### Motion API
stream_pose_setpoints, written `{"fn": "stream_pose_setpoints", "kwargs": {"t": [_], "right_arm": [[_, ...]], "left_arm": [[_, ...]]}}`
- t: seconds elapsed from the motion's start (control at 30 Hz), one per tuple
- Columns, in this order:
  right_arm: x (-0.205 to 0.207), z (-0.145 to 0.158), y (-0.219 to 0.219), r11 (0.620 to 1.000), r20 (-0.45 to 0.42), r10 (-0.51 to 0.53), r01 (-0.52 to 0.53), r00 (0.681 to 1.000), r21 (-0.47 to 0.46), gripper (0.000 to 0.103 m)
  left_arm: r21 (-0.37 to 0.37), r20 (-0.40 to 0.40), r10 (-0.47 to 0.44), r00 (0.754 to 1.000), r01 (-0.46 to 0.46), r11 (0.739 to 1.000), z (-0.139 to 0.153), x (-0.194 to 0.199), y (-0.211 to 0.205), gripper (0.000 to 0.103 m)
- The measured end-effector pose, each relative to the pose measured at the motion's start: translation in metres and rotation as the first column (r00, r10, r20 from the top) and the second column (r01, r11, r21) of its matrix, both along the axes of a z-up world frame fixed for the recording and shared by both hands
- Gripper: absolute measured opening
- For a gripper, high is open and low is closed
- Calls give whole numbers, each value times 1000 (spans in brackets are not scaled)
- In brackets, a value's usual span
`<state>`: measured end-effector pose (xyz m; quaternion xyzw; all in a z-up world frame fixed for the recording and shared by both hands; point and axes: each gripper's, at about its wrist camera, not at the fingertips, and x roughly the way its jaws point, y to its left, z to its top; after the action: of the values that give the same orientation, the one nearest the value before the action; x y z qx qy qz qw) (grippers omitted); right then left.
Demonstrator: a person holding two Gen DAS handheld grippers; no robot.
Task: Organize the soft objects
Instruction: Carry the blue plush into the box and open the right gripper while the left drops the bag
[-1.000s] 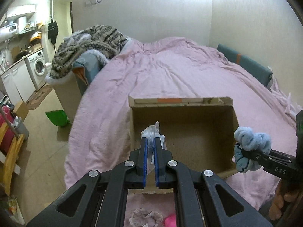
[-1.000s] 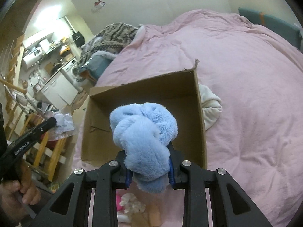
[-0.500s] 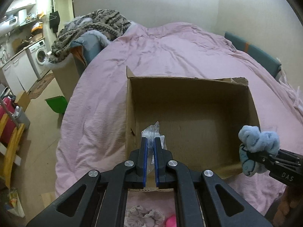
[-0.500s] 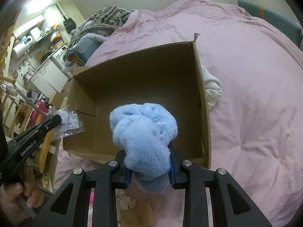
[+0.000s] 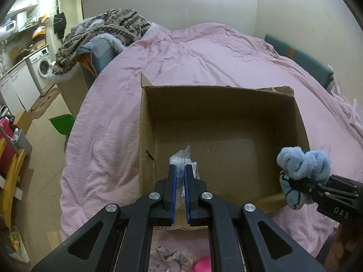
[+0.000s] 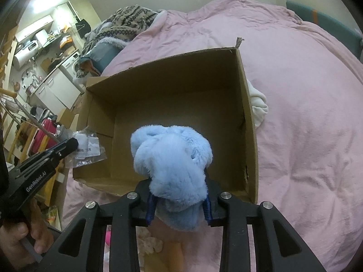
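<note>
Cardboard box [image 5: 217, 122] lies open below: left hand-held gripper [image 5: 179, 174] pinches a plastic bag [image 5: 182, 158], right hand-held gripper [image 6: 179, 206] clamps blue plush [image 6: 172, 156].

White letters reading "DAS" are showing on the black body of the right hand-held gripper [image 5: 295, 181], seen from the left wrist view. From the right wrist view, "GenRobot.AI" is running in white along the side of the left hand-held gripper [image 6: 71, 145]. The plastic bag [image 6: 87, 150] it is pinching is carrying a printed label, too small to read.
</note>
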<state>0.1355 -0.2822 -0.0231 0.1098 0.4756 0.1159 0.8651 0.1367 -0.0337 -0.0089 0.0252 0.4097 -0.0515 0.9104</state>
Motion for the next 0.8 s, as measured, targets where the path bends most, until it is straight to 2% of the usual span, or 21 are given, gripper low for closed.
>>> {"fn": "stream_pose_setpoints", "kwargs": {"t": [0.1, 0.17, 0.33, 0.4, 0.43, 0.47, 0.8], "right_arm": [[0, 0, 0, 1000, 0, -1, 1, 1000, -1, 36], [1, 1, -1, 1000, 1, -4, 4, 1000, 4, 48], [2, 1, -1, 1000, 3, -10, 10, 1000, 1, 49], [3, 2, -1, 1000, 4, -18, 18, 1000, 11, 54], [3, 2, -2, 1000, 9, -23, 23, 1000, 17, 63], [3, 3, -3, 999, 16, -31, 31, 999, 22, 67], [6, 5, -8, 998, 18, -62, 61, 998, 34, 69]], "left_arm": [[3, -10, -3, 1000, 3, 1000, -3, 2, -2, 6], [0, -15, 1, 1000, -1, 1000, -4, 3, -1, 6], [-5, -16, 4, 1000, -4, 1000, -5, 3, 0, 6], [-3, -12, 8, 1000, -8, 1000, -5, 3, 0, 6], [-2, -12, 7, 1000, -7, 1000, -6, 3, 0, 6], [-2, -13, 7, 1000, -7, 1000, -6, 2, 0, 6], [7, -26, -11, 1000, 11, 1000, -10, 1, -3, 8]]}}
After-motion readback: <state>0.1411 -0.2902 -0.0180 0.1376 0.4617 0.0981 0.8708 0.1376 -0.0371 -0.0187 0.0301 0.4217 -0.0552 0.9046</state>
